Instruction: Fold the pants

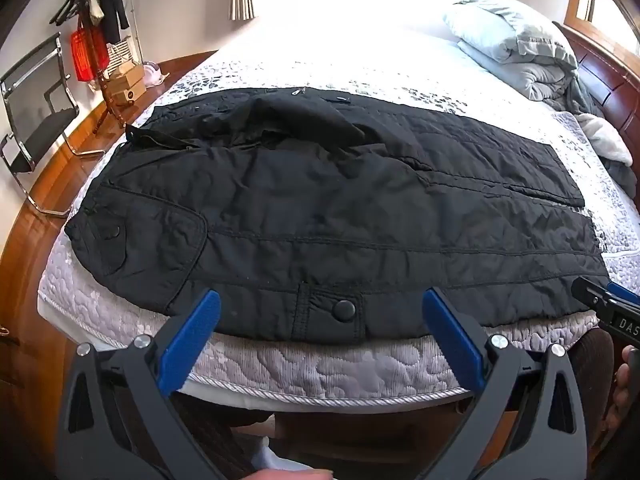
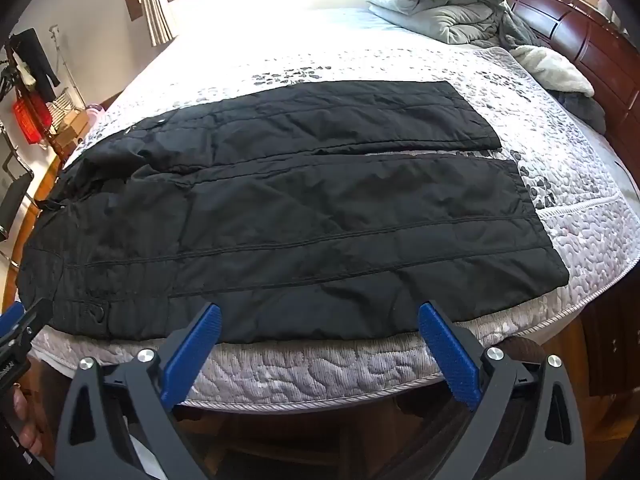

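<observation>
The padded black pants (image 1: 320,208) look soft and bulky; both released claws, left claw (image 1: 320,324) and right claw (image 2: 320,332), should take the near edge.

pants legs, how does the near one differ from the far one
The near leg lies along the mattress edge; the far leg lies toward the bed's middle. The near leg's cuff reaches further right than the far leg's. Both are black, quilted and flat.

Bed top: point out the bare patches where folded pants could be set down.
Bare quilt lies between the black pants and the window, and also right of the leg cuffs. The far right corner is crowded by the grey comforter. The near edge strip is narrow.
</observation>
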Demonstrator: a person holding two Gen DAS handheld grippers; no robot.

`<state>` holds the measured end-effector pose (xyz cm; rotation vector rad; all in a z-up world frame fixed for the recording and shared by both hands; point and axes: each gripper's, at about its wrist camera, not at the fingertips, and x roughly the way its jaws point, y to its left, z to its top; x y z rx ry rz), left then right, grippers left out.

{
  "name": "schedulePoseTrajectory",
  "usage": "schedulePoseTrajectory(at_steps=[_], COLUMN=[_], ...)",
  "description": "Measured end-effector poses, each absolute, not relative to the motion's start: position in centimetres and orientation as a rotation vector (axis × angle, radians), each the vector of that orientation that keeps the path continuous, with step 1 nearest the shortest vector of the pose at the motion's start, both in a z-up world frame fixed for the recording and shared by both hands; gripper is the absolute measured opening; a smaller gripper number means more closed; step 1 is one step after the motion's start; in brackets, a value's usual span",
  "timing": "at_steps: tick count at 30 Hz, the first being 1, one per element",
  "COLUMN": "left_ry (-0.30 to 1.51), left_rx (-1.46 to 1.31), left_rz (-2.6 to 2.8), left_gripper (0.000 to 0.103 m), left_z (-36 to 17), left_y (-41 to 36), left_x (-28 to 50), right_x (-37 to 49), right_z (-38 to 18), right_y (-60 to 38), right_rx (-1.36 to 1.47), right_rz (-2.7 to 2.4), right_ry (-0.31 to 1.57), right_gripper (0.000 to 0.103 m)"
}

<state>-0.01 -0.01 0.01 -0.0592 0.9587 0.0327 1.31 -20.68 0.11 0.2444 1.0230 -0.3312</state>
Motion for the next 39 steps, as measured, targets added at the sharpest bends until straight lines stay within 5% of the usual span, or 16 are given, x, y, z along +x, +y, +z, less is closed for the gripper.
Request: schedulePoseTrajectory(at_steps=[39], left_ry=[0.964], left_rx=[-0.052], left_rz=[0.055], left_gripper=[0.100], left_z=[0.42], left_y=[0.10], left_x=[0.08], right_x=[1.41], right_z=[-0.63], right_y=[-21.03], right_rx=[0.252], right_rz=[-0.339], right_ry=[1.044], right_gripper=[0.099])
